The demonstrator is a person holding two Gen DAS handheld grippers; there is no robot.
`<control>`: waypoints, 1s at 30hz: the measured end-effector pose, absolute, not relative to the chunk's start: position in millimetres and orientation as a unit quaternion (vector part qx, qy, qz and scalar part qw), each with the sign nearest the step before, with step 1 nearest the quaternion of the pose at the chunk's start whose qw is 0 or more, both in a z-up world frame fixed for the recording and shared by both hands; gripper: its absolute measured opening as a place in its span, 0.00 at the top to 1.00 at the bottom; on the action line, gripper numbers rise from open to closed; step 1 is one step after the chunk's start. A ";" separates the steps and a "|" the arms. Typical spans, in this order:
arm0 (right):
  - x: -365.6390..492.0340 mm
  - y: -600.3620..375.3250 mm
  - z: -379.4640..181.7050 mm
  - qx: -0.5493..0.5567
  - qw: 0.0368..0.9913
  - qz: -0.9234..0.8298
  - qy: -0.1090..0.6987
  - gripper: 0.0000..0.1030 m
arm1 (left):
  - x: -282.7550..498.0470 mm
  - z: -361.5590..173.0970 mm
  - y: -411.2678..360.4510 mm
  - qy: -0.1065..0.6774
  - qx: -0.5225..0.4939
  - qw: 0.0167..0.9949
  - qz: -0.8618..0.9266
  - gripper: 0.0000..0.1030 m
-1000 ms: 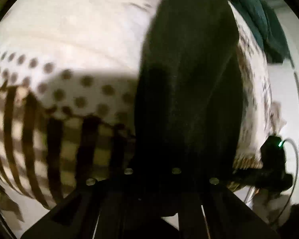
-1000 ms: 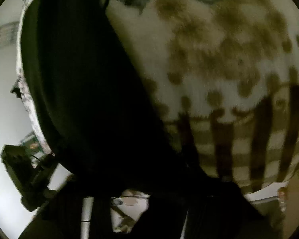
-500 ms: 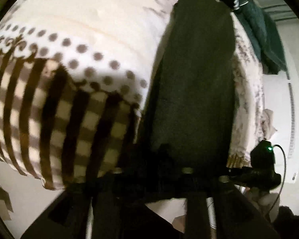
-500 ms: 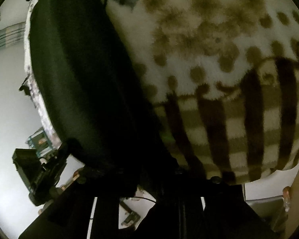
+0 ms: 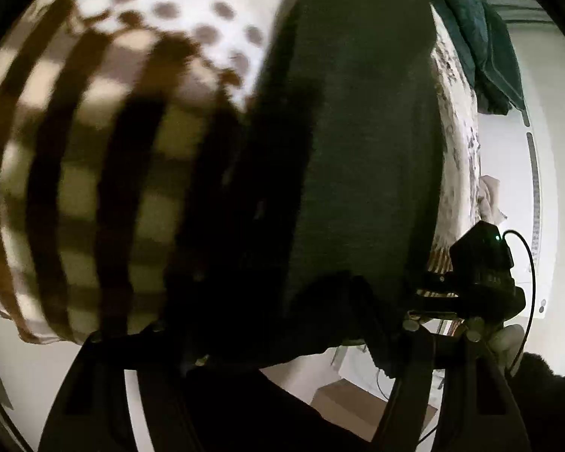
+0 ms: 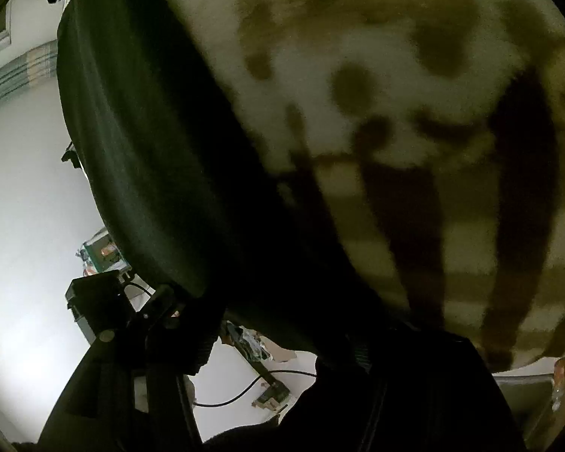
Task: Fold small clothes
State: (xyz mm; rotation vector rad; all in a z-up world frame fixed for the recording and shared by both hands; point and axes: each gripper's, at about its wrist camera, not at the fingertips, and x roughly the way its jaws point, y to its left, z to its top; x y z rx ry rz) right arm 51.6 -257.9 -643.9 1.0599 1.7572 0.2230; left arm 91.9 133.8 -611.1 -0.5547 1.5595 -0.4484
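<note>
A dark folded garment point(image 5: 358, 132) lies lengthwise on a cream blanket point(image 5: 94, 150) with brown dots and stripes. Its near end hangs slightly over the bed's edge. My left gripper point(image 5: 282, 342) is at that near end, and its jaws are opening wide. The cloth's edge sits loosely between the fingers, with no pad pressing on it. In the right wrist view the same garment point(image 6: 150, 150) runs along the left. My right gripper point(image 6: 282, 342) stands at its near end, jaws opening too, with the hem loose between them. The fingertips are dark and hard to make out.
The blanket point(image 6: 414, 120) covers the bed to its near edge. A dark green cloth pile point(image 5: 482, 37) lies at the far end. Below the edge are white floor, a cardboard box point(image 5: 358, 403) and a cable point(image 6: 237, 395). The other gripper's body point(image 5: 478, 271) is close by on the right.
Both grippers went from shut on the garment's near end to wide apart, letting it go. Both views have drawn back toward the bed's edge and tilted down.
</note>
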 end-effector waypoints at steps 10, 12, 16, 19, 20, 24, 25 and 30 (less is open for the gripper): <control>45.3 -262.0 -599.7 0.454 0.546 0.110 0.696 0.90 | 86.3 -560.6 138.1 0.676 -0.277 0.658 -0.183 0.92; 48.3 -264.5 -585.0 0.466 0.551 0.113 0.683 0.90 | 89.0 -537.4 143.1 0.661 -0.285 0.668 -0.189 0.92; 57.0 -281.9 -541.0 0.485 0.569 0.115 0.654 0.91 | 103.3 -496.1 141.1 0.635 -0.276 0.695 -0.194 0.92; 69.5 -283.7 -505.1 0.486 0.585 0.114 0.639 0.91 | 118.1 -466.9 136.2 0.614 -0.259 0.720 -0.195 0.92; 79.8 -286.1 -488.5 0.481 0.595 0.113 0.634 0.91 | 126.2 -454.7 132.2 0.604 -0.251 0.731 -0.195 0.92; 124.6 -280.5 -435.1 0.448 0.634 0.109 0.621 0.91 | 166.6 -418.4 114.0 0.564 -0.205 0.777 -0.188 0.92; 138.6 -280.3 -424.9 0.435 0.647 0.107 0.617 0.91 | 175.8 -414.7 108.6 0.558 -0.191 0.787 -0.184 0.92; 247.1 -281.3 -392.3 0.365 0.712 0.074 0.595 0.91 | 255.5 -403.5 82.3 0.519 -0.136 0.824 -0.182 0.92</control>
